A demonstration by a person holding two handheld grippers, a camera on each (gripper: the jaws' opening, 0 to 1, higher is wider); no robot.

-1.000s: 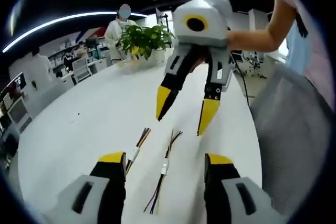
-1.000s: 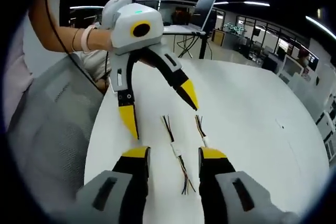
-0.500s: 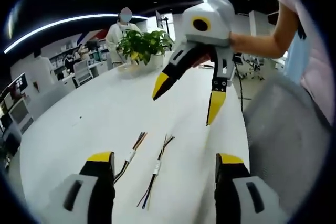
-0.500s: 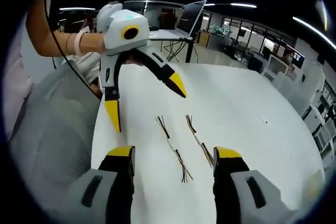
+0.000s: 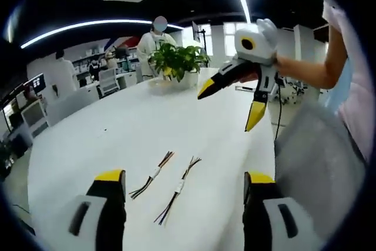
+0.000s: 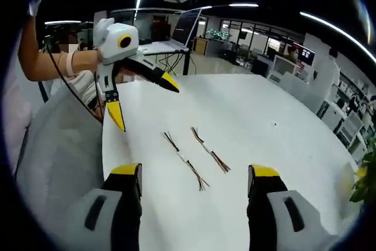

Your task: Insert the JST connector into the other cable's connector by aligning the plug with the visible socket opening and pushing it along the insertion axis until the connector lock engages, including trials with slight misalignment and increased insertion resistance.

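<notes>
Cables point(image 5: 151, 175) are seen lying loose on the white counter point(image 5: 117, 133), two short bundles side by side and apart, neither one gripped. In the left gripper view the second cable point(image 5: 178, 188) lies just at 3 o'clock of the first; in the right gripper view the same pair point(image 6: 185, 161) and point(image 6: 210, 151) is seen near the middle of the counter. No mating is judged to have begun: both connectors are yet to be picked up, aligned and pushed together until the lock catches.

Each cable is made of thin multicoloured wires that fan out at both ends, with a small pale connector body near the middle. Which one carries the plug and which the socket cannot be told at this size.

The left tongs point(image 5: 183, 183) are released, jaws spread wide above the cables. The right tongs point(image 6: 197, 175) are likewise released and wide, held above the counter.
</notes>
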